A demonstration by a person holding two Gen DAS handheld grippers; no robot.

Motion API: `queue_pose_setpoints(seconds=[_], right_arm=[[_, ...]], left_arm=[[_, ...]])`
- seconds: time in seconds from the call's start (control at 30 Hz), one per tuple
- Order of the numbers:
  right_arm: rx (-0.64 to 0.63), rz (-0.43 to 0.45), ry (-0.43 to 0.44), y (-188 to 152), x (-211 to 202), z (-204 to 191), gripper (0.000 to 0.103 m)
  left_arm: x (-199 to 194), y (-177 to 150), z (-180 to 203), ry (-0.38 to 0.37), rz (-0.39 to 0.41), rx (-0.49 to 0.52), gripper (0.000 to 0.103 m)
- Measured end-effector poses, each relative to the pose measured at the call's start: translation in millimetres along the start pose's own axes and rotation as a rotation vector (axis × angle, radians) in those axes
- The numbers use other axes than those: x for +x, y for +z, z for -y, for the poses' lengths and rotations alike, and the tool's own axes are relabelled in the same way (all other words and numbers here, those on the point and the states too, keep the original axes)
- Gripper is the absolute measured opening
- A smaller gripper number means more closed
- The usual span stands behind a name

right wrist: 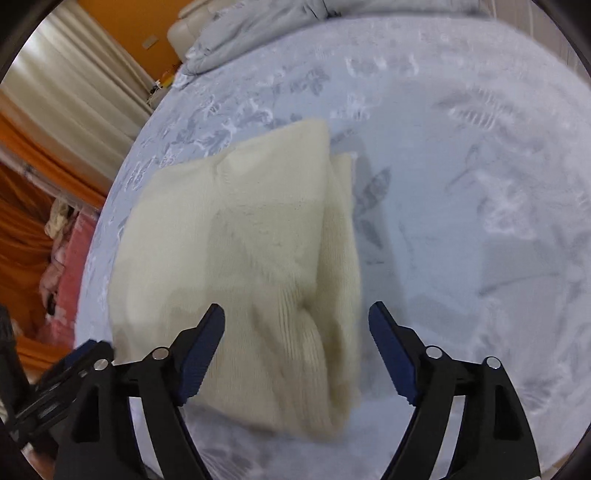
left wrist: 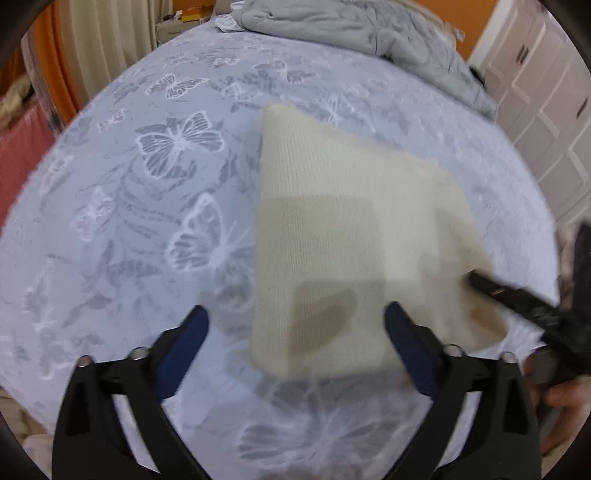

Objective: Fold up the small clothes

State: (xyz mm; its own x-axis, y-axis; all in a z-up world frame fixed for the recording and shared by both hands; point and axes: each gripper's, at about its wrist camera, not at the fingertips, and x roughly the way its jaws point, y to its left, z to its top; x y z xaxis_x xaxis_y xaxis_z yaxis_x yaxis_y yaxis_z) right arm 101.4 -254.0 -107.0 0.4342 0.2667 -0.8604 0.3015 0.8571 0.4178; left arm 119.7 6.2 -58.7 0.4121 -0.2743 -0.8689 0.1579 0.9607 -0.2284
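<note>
Your cream knitted garment (left wrist: pixel 332 240), folded at frame centre on the butterfly-print bed (left wrist: pixel 147 221), looks soft, light and floppy. Both grippers (left wrist: pixel 295 325) (right wrist: pixel 295 328) gape empty; pinch its thick ribbed edge.

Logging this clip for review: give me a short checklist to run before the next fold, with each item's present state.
1. Left tongs open: ok.
2. Right tongs open: ok.
3. Cream knit garment lies on the bed: ok.
4. Garment already partly folded, layers overlapping: ok.
5. Near ribbed edge flat: not ok, it bunches up.
6. Grey blanket well apart from the garment: ok.
</note>
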Motion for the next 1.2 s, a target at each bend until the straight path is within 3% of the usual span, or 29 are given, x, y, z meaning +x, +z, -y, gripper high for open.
queue_pose_setpoints(seconds=[0.1, 0.13, 0.17, 0.2, 0.27, 0.33, 0.4, 0.47, 0.53, 0.6, 0.63, 0.73, 0.8, 0.83, 0.9, 0.97, 1.1, 1.2], right_arm=[[0.127, -0.058, 0.070, 6, 24, 12, 0.081], [0.148, -0.047, 0.084, 7, 24, 11, 0.070], [0.146, -0.041, 0.084, 7, 20, 7, 0.047], [0.126, -0.021, 0.084, 10, 12, 0, 0.039], [0.020, 0.073, 0.145, 9, -24, -29, 0.031], [-0.059, 0.147, 0.177, 8, -55, -55, 0.030], [-0.109, 0.200, 0.219, 6, -76, -71, 0.030], [-0.078, 0.167, 0.233, -1, -65, -62, 0.031], [-0.066, 0.042, 0.166, -18, -17, -42, 0.036], [-0.006, -0.078, 0.058, -30, 21, -25, 0.043], [0.066, -0.022, 0.119, -40, 9, -16, 0.049], [0.036, 0.092, 0.081, -50, -38, -25, 0.051], [-0.063, 0.153, 0.080, -56, -66, -45, 0.032], [-0.099, 0.149, 0.062, -58, -68, -51, 0.015], [-0.156, 0.087, 0.009, -60, -49, -57, 0.013], [-0.190, -0.021, -0.116, -66, -4, -47, 0.000], [-0.114, -0.021, -0.081, -61, -20, -46, 0.000], [-0.151, 0.048, -0.087, -73, -54, -60, 0.003]], left_arm=[[39, 16, -19, -0.090, -0.118, -0.124, 0.097], [53, 17, -25, -0.112, -0.171, -0.163, 0.097], [70, 18, -34, -0.158, -0.235, -0.227, 0.086], [75, 19, -39, -0.225, -0.253, -0.275, 0.073], [60, 28, -33, -0.226, -0.226, -0.243, 0.042], [26, 36, -19, -0.197, -0.127, -0.144, 0.036], [-6, 39, -19, -0.197, -0.057, -0.118, 0.036], [-21, 36, -27, -0.204, -0.041, -0.121, 0.037], [-17, 24, -32, -0.152, -0.055, -0.092, 0.040], [17, 0, -32, -0.029, -0.143, -0.034, 0.043], [31, -7, -35, 0.015, -0.187, -0.021, 0.048], [14, -25, -35, 0.032, -0.106, -0.003, 0.052], [2, -29, -31, 0.041, -0.087, 0.017, 0.052], [-1, -31, -30, 0.047, -0.079, 0.023, 0.053], [5, -34, -29, 0.062, -0.102, 0.017, 0.055], [12, -36, -31, 0.077, -0.119, 0.001, 0.057], [9, -39, -34, 0.114, -0.118, 0.020, 0.058], [-9, -42, -24, 0.141, -0.082, 0.071, 0.056]])
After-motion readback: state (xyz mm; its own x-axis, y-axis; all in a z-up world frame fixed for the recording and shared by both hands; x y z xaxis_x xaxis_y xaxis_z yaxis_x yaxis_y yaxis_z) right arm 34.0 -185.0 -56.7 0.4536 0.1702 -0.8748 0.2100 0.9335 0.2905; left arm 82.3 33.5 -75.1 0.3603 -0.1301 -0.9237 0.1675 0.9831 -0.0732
